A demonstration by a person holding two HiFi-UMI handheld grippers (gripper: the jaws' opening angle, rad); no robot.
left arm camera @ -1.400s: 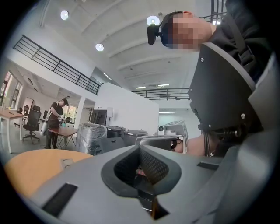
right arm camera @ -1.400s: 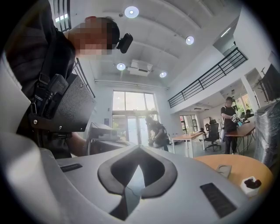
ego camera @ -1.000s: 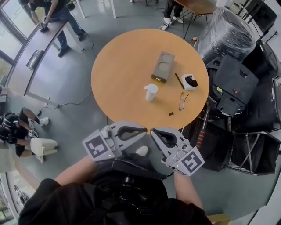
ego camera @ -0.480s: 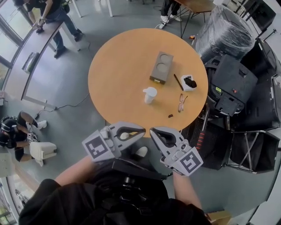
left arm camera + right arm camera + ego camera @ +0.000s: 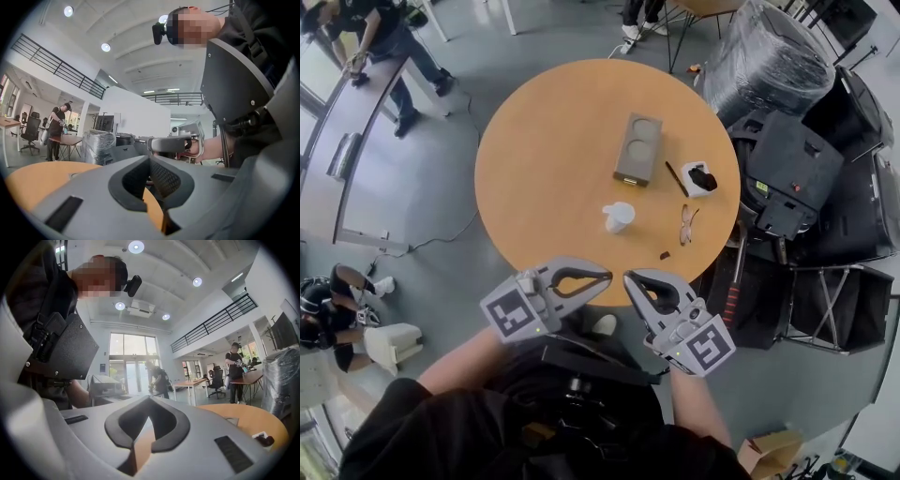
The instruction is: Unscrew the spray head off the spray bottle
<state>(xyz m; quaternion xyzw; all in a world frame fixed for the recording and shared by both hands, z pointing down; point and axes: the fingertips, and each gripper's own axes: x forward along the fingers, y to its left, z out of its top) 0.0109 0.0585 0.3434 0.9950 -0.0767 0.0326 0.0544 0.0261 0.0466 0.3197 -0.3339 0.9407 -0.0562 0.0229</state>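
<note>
A small white spray bottle [image 5: 619, 217] stands near the middle of the round orange table [image 5: 534, 159]. Both grippers hover side by side at the table's near edge, well short of the bottle. My left gripper [image 5: 605, 277] is shut with nothing in it, its tips pointing right. Facing it is my right gripper [image 5: 630, 279], also shut and empty. In the left gripper view my left gripper [image 5: 150, 160] shows closed jaws, with the right gripper's body [image 5: 171, 144] just beyond. My right gripper [image 5: 149, 404] likewise shows closed jaws. The bottle is in neither gripper view.
On the table lie a grey block with two round hollows [image 5: 637, 148], a dark pen [image 5: 677, 178], a small white dish holding something black [image 5: 701, 177], glasses [image 5: 688, 224] and a tiny dark piece [image 5: 665, 254]. Black cases [image 5: 787, 178] and a wrapped bundle [image 5: 769, 66] crowd the right side.
Both grippers, still shut, have moved forward together and now overlap the table's near edge. The table and its objects sit closer to them in the head view.
</note>
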